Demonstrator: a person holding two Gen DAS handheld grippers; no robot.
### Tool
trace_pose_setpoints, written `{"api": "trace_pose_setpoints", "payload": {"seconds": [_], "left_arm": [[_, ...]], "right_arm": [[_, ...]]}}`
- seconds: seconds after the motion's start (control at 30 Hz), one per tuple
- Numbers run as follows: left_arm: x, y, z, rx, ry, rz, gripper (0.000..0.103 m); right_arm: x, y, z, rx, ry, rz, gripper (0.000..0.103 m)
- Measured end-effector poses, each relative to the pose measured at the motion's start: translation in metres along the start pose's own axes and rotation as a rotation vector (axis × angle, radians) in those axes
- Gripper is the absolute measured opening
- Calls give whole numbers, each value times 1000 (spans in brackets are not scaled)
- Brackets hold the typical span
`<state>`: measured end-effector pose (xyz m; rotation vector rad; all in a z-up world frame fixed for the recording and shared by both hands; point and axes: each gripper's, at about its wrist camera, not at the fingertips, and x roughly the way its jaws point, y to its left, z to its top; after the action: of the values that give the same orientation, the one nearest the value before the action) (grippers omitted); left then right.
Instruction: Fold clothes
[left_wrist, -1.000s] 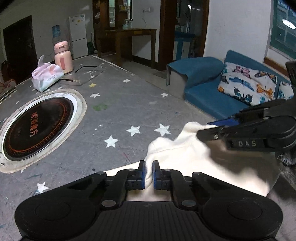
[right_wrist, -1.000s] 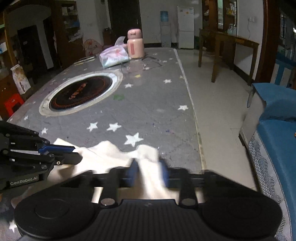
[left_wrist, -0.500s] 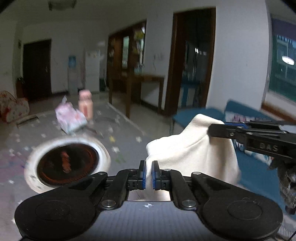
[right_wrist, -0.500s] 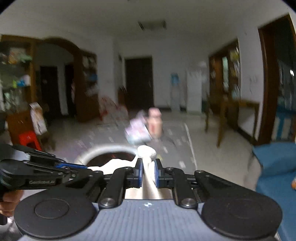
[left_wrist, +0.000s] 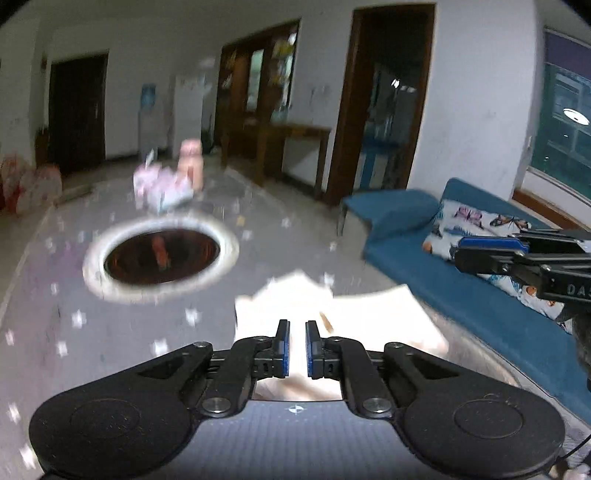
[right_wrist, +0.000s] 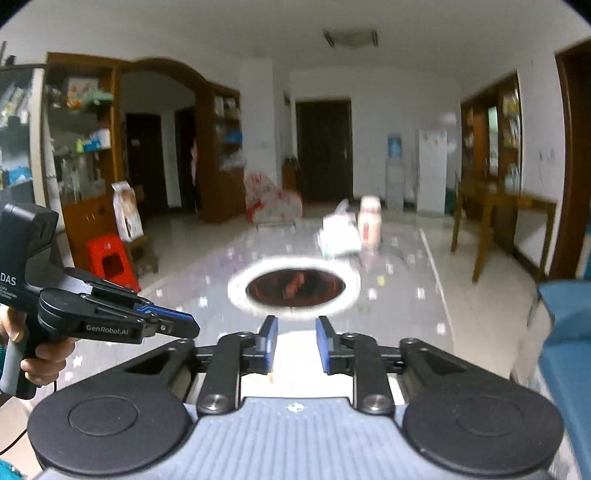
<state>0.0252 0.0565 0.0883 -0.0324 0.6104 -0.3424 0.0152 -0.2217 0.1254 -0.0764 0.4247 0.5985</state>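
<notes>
A cream-white garment (left_wrist: 369, 317) lies bunched in a rough fold on the grey star-patterned table (left_wrist: 110, 332), near its right edge. My left gripper (left_wrist: 297, 343) hovers just above its near part, jaws a narrow gap apart, with cloth showing beneath them. In the right wrist view the left gripper (right_wrist: 184, 328) carries no cloth at its tips. My right gripper (right_wrist: 296, 347) is open wide over the bright garment (right_wrist: 295, 354). In the left wrist view it (left_wrist: 476, 251) floats to the right with bare tips. The frames are motion-blurred.
A round black cooktop with a white ring (left_wrist: 159, 254) is set into the table beyond the garment. A pink bottle (left_wrist: 190, 162) and a tissue pack (left_wrist: 159, 186) stand at the far end. A blue sofa (left_wrist: 461, 295) runs along the right; a red stool (right_wrist: 110, 258) is left.
Both grippers raised the garment off the table, swung it forward and set it down. The right jaws have spread apart, and the garment hangs from neither gripper.
</notes>
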Motion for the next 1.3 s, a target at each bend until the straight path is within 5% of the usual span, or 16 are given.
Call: {"api": "trace_pose_setpoints", "payload": {"seconds": [0.07,0.13,0.37,0.43,0.6,1.3], "left_arm": [[3,-2,-10,-11,17,5,30],[5,-5,-17,-18,27,12,58],[9,-14,-42,-50,66,38,85],[11,-14,-47,-62,76,53,91],[11,-16,-57,-70,96,82,100],[4,-19,-74,-102,172,224,103]], "right_arm": [[2,3,-12,14,33,-21,34],[2,5,-21,22,53,-34,44],[6,16,-55,50,115,-90,86],[9,18,-63,58,130,-109,88],[17,23,-78,68,165,-144,103],[26,43,-95,101,251,-232,103]]}}
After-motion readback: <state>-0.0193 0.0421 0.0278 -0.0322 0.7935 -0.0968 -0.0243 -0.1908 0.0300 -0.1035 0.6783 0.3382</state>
